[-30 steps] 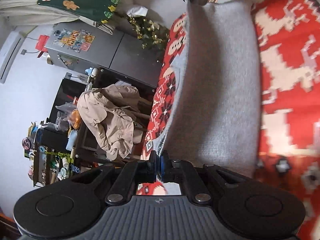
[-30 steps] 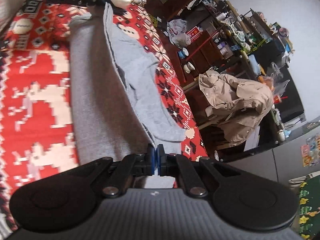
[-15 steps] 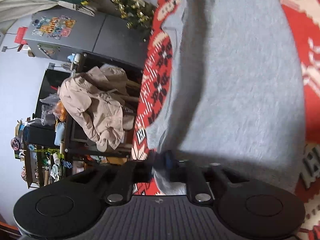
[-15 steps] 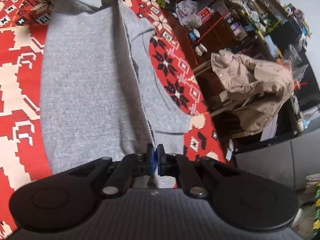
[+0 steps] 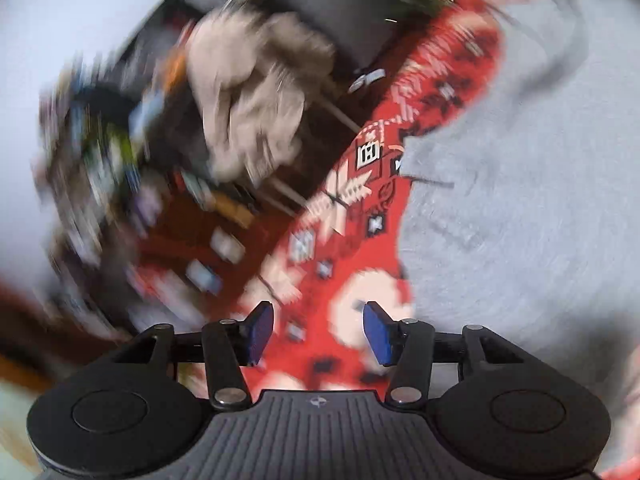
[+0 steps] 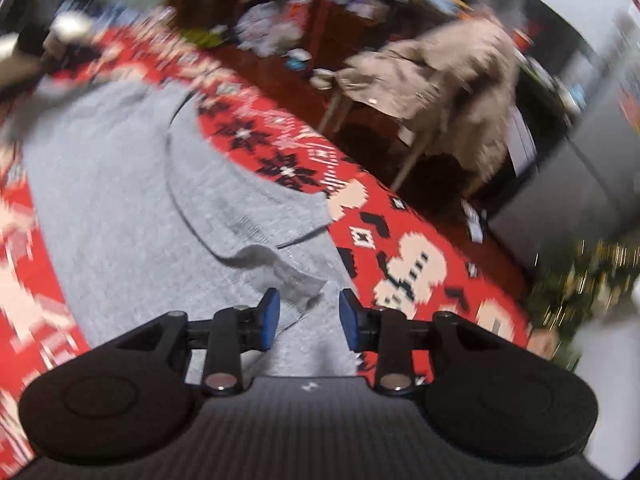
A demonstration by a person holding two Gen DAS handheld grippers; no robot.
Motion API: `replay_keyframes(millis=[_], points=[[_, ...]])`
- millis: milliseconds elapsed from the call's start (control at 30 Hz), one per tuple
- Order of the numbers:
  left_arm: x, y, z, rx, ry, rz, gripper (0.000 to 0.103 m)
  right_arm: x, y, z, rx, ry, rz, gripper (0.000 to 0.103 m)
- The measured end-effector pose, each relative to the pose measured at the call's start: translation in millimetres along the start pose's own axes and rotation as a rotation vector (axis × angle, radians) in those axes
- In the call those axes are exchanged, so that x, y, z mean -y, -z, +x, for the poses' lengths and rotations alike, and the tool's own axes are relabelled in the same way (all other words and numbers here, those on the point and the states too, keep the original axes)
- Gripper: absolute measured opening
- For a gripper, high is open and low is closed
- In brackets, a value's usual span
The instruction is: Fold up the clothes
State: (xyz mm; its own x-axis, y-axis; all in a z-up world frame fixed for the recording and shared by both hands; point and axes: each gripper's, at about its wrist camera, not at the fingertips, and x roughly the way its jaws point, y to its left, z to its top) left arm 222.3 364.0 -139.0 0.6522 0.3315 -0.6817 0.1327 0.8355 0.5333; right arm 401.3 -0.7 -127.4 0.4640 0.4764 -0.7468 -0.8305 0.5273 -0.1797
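Fingers of the right gripper [image 6: 308,318] and left gripper [image 5: 318,332] stood apart, holding nothing. Beyond them the grey sweater [image 6: 132,200] lay doubled on the red patterned blanket [image 6: 404,256]; soft, limp knit, probably best pinched at a hem corner.

Two matching black handheld grippers, the left gripper [image 5: 319,334] and right gripper [image 6: 309,319], each show a ribbed grey housing with a small central emblem, round black side discs, silver pivot screws and blue-padded fingers [image 5: 260,332].
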Motion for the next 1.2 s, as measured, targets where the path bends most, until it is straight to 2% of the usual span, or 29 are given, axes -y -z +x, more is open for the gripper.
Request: replay_keyframes(millis=[100, 133, 167, 233, 267, 300, 433, 467, 667, 933, 1033, 1133, 1200], points=[[-15, 4, -5, -0.009, 0.183, -0.279, 0.049, 12, 7, -8, 0.029, -0.021, 0.177, 0.036], [-17, 6, -5, -0.006, 0.236, -0.349, 0.045, 14, 12, -9, 0.04, -0.036, 0.24, 0.036], [-14, 7, -5, -0.004, 0.279, -0.404, 0.039, 17, 16, -10, 0.052, -0.052, 0.303, 0.036], [-7, 5, 0, 0.0, 0.357, -0.499, 0.034, 20, 26, -10, 0.066, -0.074, 0.406, 0.035], [-4, 2, 5, 0.002, 0.371, -0.524, 0.034, 21, 30, -9, 0.071, -0.076, 0.439, 0.035], [-2, 1, 10, 0.004, 0.376, -0.543, 0.033, 21, 33, -7, 0.074, -0.073, 0.462, 0.035], [2, -9, 35, -0.003, 0.418, -0.614, 0.018, 23, 44, 2, 0.088, -0.064, 0.557, 0.033], [3, -12, 40, -0.005, 0.413, -0.618, 0.017, 23, 45, 3, 0.09, -0.064, 0.572, 0.029], [3, -19, 62, -0.047, 0.377, -0.643, 0.017, 25, 48, 12, 0.108, -0.045, 0.62, 0.028], [-3, -19, 67, -0.036, 0.45, -0.691, 0.017, 23, 43, 23, 0.118, -0.042, 0.613, 0.028], [-1, -19, 67, -0.036, 0.479, -0.7, 0.024, 25, 41, 24, 0.132, -0.038, 0.622, 0.028], [2, -21, 69, -0.051, 0.462, -0.687, 0.025, 23, 37, 27, 0.126, -0.028, 0.584, 0.028], [4, -22, 70, -0.059, 0.441, -0.68, 0.021, 23, 33, 31, 0.119, -0.018, 0.56, 0.031]])
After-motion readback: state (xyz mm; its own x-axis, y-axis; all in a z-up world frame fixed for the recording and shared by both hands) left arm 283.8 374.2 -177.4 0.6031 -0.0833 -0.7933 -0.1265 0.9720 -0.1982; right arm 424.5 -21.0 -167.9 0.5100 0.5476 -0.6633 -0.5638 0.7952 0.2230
